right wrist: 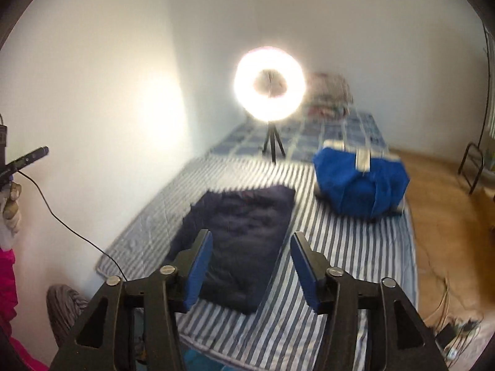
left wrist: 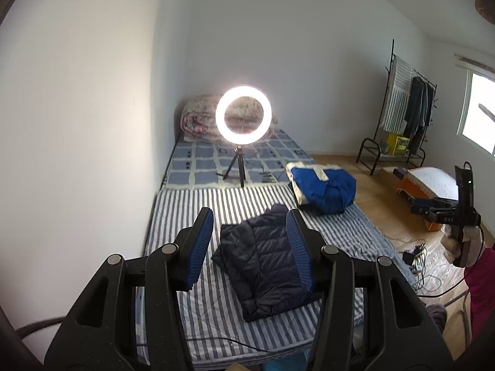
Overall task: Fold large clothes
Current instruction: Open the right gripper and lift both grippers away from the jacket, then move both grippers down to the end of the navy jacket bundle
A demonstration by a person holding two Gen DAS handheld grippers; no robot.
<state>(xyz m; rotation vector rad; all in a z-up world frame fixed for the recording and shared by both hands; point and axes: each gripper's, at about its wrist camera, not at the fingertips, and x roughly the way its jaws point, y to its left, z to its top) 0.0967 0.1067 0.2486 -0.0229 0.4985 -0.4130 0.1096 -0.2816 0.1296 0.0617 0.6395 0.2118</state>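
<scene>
Both empty and open above the bed [left wrist: 191,213]: left claw [left wrist: 250,244], right claw [right wrist: 251,266]. Navy jacket [left wrist: 266,266] folded flat, seemingly finished; blue jacket [left wrist: 324,188] bundled aside, probably next.

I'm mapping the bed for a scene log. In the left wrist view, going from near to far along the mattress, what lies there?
Dark navy folded jacket → blue and white garment → ring light on its tripod → rolled floral quilt against the far wall.

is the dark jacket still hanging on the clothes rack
No, the dark jacket lies folded on the striped mattress, well away from the clothes rack.
</scene>
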